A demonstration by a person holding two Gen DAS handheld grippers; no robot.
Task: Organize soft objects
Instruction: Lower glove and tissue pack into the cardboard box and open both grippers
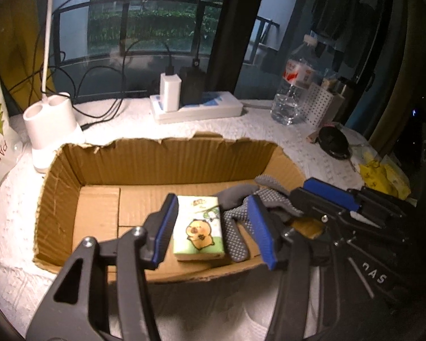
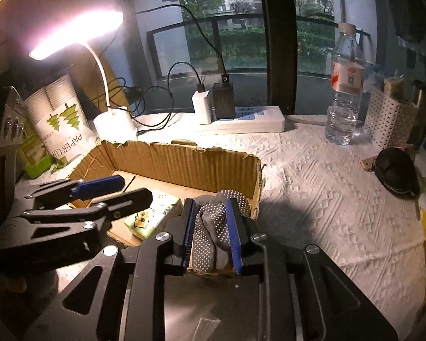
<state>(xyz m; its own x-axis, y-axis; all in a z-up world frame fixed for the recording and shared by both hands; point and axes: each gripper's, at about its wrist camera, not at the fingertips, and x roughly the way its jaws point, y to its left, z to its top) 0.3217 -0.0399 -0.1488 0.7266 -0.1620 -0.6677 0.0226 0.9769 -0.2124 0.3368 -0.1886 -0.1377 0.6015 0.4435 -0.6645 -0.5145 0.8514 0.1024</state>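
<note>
Right gripper (image 2: 211,234) pads bracket the grey dotted glove (image 2: 210,227) at the cardboard box (image 2: 184,162) near-right corner, grip unclear; withdrawing could snag it out, while left gripper (image 1: 213,230), open, straddles the tissue pack (image 1: 197,227).

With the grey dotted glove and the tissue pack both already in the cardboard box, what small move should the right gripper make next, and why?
Probably open the right gripper a little wider and draw it back. The grey dotted glove already lies in the cardboard box beside the tissue pack, yet it sits bunched between the blue pads, which flank it closely. Pulling away too soon might drag it over the box's near wall.
</note>
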